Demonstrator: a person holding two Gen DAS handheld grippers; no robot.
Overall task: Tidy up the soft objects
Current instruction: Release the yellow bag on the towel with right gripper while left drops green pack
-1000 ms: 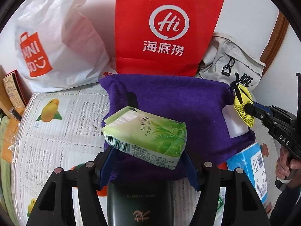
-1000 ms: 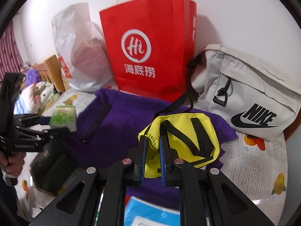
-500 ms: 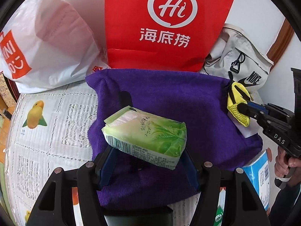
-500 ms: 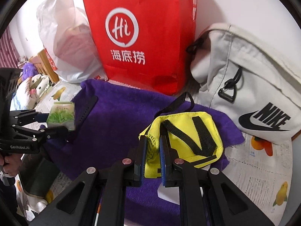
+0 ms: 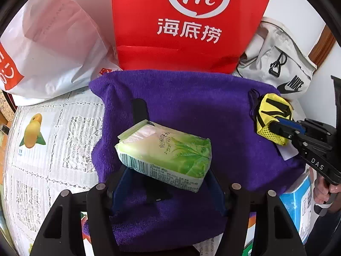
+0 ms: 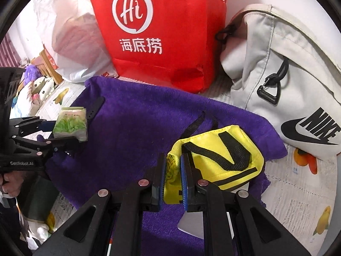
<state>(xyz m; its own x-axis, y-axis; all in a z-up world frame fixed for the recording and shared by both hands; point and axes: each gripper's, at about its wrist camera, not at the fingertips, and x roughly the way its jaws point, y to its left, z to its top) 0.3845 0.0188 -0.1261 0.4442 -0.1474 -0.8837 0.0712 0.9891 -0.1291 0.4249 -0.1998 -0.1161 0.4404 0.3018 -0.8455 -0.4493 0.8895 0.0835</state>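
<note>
A green tissue pack (image 5: 164, 151) hangs just above a purple towel (image 5: 191, 98), with my left gripper (image 5: 166, 177) shut on it and its blue pads pressing both ends. My right gripper (image 6: 173, 170) is shut on the mesh edge of a yellow pouch (image 6: 223, 155) with black straps, which rests low over the towel's right end (image 6: 132, 132). In the left wrist view the pouch (image 5: 270, 111) and the right gripper (image 5: 277, 125) sit at the right. The right wrist view shows the tissue pack (image 6: 70, 123) at the left. A black strap (image 5: 138, 108) lies on the towel.
Behind the towel stand a red paper bag (image 5: 187, 32), a white plastic bag (image 5: 53, 49) and a grey Nike bag (image 6: 287, 81). A white card (image 6: 191, 224) lies under the pouch. A blue box (image 5: 298, 202) sits at the right edge. A fruit-print tablecloth (image 5: 42, 149) covers the table.
Both grippers have moved forward and down toward the towel, each still holding its item. The pouch now lies lower over the towel's right end.
</note>
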